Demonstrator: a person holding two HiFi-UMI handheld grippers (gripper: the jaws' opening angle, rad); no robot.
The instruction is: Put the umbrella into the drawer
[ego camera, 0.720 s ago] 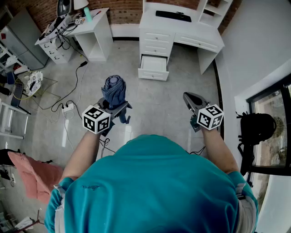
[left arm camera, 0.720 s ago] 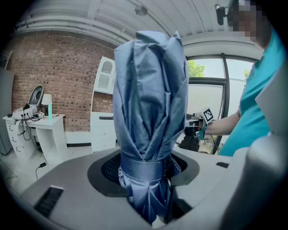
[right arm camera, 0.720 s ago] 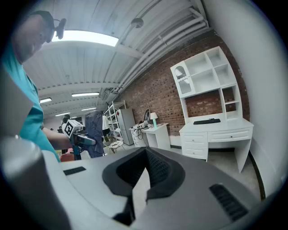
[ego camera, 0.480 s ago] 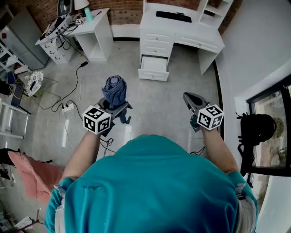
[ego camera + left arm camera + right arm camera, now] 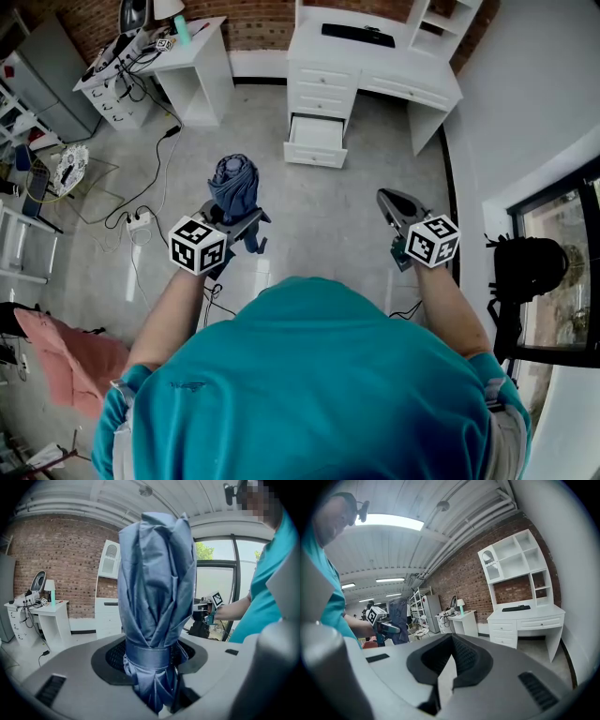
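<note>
Pink cloth (image 5: 61, 361) lies on the floor at the far left of our head view. Beyond it a small white bench (image 5: 197, 66) stands against the brick wall, loaded with cables and gear. A power strip (image 5: 141, 222) sits on the grey floor (image 5: 319, 216) near our left arm.

Next comes our left gripper (image 5: 236, 225), held out in front of us above the floor, its marker cube nearest us. Its jaws are clamped on the blue umbrella (image 5: 234, 183), which is folded, bound with its strap (image 5: 147, 656) and stands upright out of the grip. In the left gripper view the dark pads close on the bundle at about the strap, and the blue cloth fills the middle of the picture. So the umbrella is in the air in our left grip, well apart from the drawer (image 5: 317, 136).

That drawer is pulled open, further right and farther from us, in the left stack of the large white bench (image 5: 412, 80). The large bench has a hutch and stands at the wall, with a black keyboard (image 5: 358, 34) on its top.

Right of that, our right gripper (image 5: 386, 199) hovers over the floor, pointing toward the large bench. Its jaws are brought together with nothing between them. At the far right a black backpack (image 5: 527, 267) is by the dark-framed window.
</note>
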